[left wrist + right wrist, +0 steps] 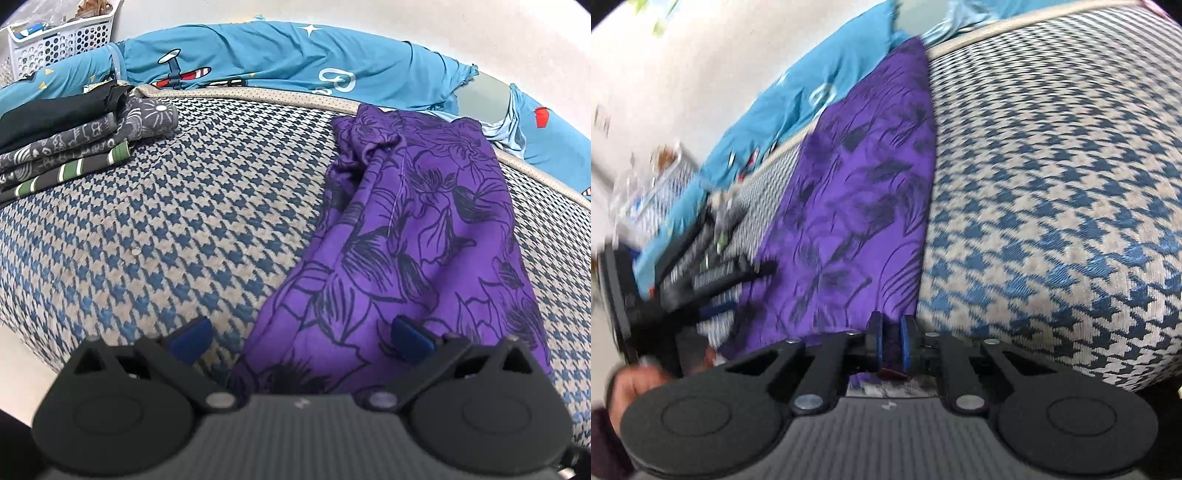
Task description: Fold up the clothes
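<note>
Right gripper (891,341): blue pads clamped on near hem of purple floral-print garment (417,236). Left gripper (299,338): jaws apart over that hem. Garment lies lengthwise across houndstooth mattress (177,229). Folded dark clothes stack (74,136): far left corner. Blue cartoon-print sheet (280,55): far edge.

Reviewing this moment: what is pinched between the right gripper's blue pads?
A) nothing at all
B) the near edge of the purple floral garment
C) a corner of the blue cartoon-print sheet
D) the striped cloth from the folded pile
B: in the right wrist view the right gripper has its pads closed on the near edge of the purple floral garment.
</note>
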`<state>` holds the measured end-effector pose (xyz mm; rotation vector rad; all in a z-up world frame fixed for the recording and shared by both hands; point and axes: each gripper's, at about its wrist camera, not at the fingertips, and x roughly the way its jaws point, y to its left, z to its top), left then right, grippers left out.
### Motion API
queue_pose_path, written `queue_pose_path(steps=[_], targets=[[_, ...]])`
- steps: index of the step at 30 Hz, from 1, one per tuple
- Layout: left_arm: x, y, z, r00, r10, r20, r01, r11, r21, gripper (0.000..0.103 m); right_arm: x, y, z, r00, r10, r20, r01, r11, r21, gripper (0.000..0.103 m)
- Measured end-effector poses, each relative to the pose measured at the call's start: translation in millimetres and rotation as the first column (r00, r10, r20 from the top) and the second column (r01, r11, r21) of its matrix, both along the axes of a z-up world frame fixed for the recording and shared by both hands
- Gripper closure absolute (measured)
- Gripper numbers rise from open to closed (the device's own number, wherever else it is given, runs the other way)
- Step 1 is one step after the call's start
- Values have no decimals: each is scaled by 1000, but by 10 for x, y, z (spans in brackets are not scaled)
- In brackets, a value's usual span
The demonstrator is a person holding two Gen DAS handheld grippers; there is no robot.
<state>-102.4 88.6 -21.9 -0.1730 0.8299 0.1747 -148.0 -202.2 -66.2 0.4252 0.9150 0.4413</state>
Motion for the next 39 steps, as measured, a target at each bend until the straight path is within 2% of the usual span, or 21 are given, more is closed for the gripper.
queue_pose_path(steps=[4,9,11,14,18,24,28,32,35,37,39], targets=[[3,11,-6,1000,7,-6,-7,1000,-5,0,-78,66,-50,996,82,-31,-84,994,-67,92],[-1,32,-10,1000,16,-10,-16,1000,-6,0,-150,118,-155,981,160,-113,-167,984,-63,93],[-3,48,-10,1000,25,-14,-25,1000,-8,0,-204,161,-177,974,190,-122,-199,977,-73,93],[-12,92,-7,999,44,-15,-45,999,-13,0,-242,129,-80,981,183,-67,-188,979,-80,93],[-16,138,-2,997,71,-18,-71,997,-4,0,-287,30,74,988,155,17,-155,988,-25,92],[-14,154,-10,997,80,-22,-80,997,14,0,-360,86,269,971,193,144,-202,978,49,92],[-24,180,-14,996,84,-19,-84,996,8,0,-293,190,330,969,171,175,-186,980,70,92],[-31,185,0,997,83,-8,-83,997,-1,0,-190,286,228,983,135,128,-140,990,32,92],[-31,169,30,997,76,12,-76,997,-20,0,-106,345,38,991,130,11,-130,991,-23,91],[-15,153,49,997,71,22,-71,997,-32,0,-84,361,-72,990,129,-60,-130,991,-28,91],[22,142,71,997,64,31,-63,997,-46,0,-79,345,-79,989,128,-68,-129,992,-14,91]])
